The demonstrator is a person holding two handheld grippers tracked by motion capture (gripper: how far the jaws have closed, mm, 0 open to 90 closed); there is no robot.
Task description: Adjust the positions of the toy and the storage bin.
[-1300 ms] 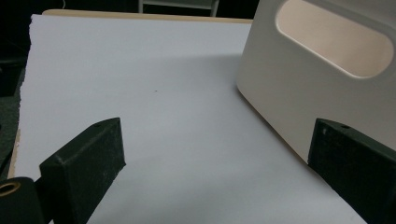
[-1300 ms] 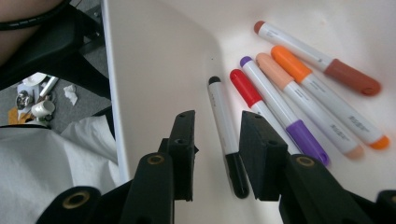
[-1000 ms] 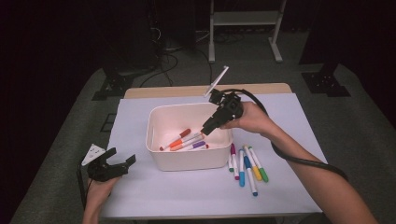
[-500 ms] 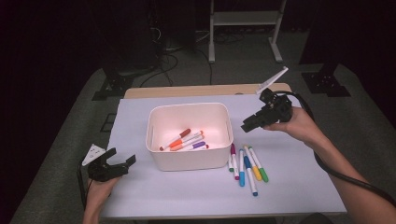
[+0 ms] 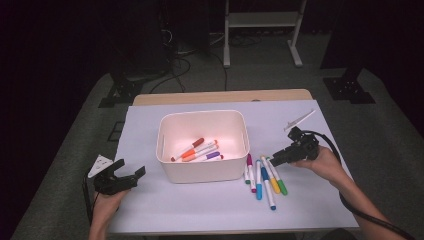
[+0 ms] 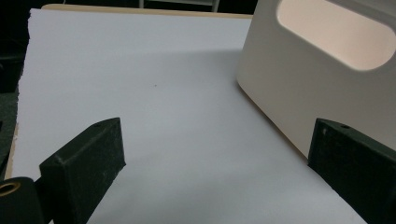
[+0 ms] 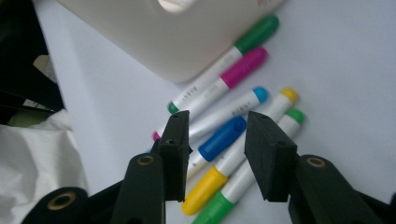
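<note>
A white bin (image 5: pixel 202 167) stands mid-table with several markers (image 5: pixel 197 150) lying inside. To its right a row of loose markers (image 5: pixel 264 177) lies on the white sheet. My right gripper (image 5: pixel 276 159) hangs low over the near end of that row. In the right gripper view its jaws (image 7: pixel 218 135) stand open and have just been opening. A blue-capped marker (image 7: pixel 223 137) and a yellow one (image 7: pixel 205 189) lie on the table under the gap, unpressed. My left gripper (image 5: pixel 131 174) rests open at the front left, with the bin's wall (image 6: pixel 303 88) just beyond its right jaw (image 6: pixel 217 154).
The white sheet (image 5: pixel 210 212) covers most of the table, and a wooden edge (image 5: pixel 220 96) shows at the far side. The right gripper's cable (image 5: pixel 352 205) trails along the forearm. Dark floor with stand legs (image 5: pixel 260 50) lies beyond.
The right gripper has swung from above the bin out to the right and down to the loose markers, with its jaws wider. The left gripper has stayed put.
</note>
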